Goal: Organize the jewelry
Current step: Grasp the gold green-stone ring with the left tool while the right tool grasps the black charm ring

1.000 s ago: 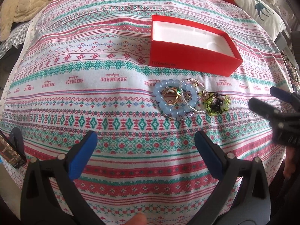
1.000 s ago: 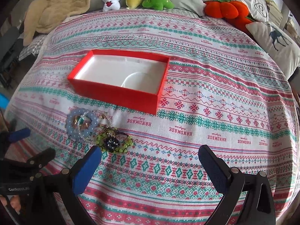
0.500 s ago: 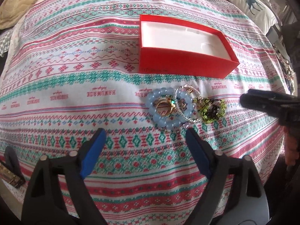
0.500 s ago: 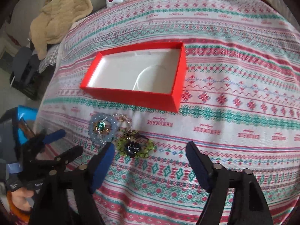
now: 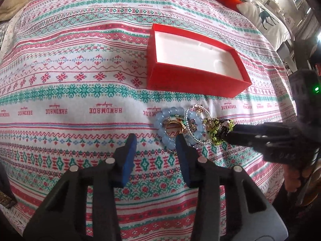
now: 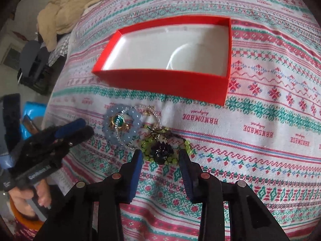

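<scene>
Jaws half-closed, closing: your right gripper (image 6: 160, 160) straddles the green bracelet (image 6: 148, 150); left gripper (image 5: 155, 146) empty; tangled chain (image 6: 154, 116) may drag.

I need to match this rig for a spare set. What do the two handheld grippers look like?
Both the left gripper and the right gripper have black plastic bodies with silver round pins and blue pads on the fingers. The left one carries white lettering on its side, too blurred to read. No cables or sleeves are visible.

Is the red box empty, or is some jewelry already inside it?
Empty: the red box shows only its white lining; the jewelry lies outside on the cloth.
</scene>
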The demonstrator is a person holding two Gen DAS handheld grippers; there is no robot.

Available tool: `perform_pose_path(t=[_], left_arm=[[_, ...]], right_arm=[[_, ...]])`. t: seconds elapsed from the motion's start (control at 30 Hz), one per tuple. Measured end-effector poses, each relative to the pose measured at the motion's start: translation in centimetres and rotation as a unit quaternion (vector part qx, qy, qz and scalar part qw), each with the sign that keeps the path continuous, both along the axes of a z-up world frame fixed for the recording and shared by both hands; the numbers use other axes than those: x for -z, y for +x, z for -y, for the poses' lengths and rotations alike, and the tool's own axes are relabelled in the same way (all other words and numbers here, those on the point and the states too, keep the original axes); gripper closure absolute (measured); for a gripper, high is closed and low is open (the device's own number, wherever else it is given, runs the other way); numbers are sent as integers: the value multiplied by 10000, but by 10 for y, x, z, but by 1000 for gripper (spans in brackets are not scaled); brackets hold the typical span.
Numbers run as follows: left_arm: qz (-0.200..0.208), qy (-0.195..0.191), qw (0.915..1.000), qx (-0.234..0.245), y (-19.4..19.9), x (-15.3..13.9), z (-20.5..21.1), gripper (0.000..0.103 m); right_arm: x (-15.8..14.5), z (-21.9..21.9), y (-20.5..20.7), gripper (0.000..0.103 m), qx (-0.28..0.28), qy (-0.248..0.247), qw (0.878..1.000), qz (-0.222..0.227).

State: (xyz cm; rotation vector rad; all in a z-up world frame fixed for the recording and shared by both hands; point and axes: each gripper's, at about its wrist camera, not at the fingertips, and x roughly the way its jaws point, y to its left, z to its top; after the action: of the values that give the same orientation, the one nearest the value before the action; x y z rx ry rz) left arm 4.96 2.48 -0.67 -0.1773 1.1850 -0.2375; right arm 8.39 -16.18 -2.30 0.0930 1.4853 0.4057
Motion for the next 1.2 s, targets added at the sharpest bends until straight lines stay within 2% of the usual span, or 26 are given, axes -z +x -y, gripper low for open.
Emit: perform_pose_path(t=[0.13, 0.17, 0.27, 0.37, 0.6, 0.67, 0.87, 0.93, 1.03, 1.2], left_arm=[[-15, -13, 10000, 15, -2, 0, -3, 61], [-19, 0, 10000, 19, -2, 0, -2, 61], [-9, -16, 10000, 20, 1, 0, 1, 63], [48, -92, 9999, 23, 3, -3, 4, 66], [1, -462, 9986, 244, 11, 0, 12, 83], [50, -364, 9982, 463, 11, -1, 19, 83], [236, 498, 9911, 1216, 10, 7, 46, 83], [454, 973, 9825, 1525, 8, 6, 54, 83], [725, 1463, 9677, 1923, 5, 7, 63, 83], [750, 1461, 9582, 2344, 7, 10, 68, 82]], right_arm=[[11, -4, 3, 67, -9, -87, 9999, -70], [11, -6, 3, 75, -25, -112, 9999, -27], [10, -8, 3, 82, -70, -158, 9998, 29], [4, -8, 0, 82, -81, -151, 9998, 128], [-16, 5, 0, 82, 117, 75, 9992, 362], [-22, 16, -5, 82, 134, 123, 9991, 395], [-27, 29, -8, 82, 146, 160, 9990, 398], [-28, 31, -8, 82, 141, 166, 9990, 393], [-30, 33, -9, 82, 133, 183, 9990, 380], [-28, 25, -7, 82, 101, 172, 9992, 360]])
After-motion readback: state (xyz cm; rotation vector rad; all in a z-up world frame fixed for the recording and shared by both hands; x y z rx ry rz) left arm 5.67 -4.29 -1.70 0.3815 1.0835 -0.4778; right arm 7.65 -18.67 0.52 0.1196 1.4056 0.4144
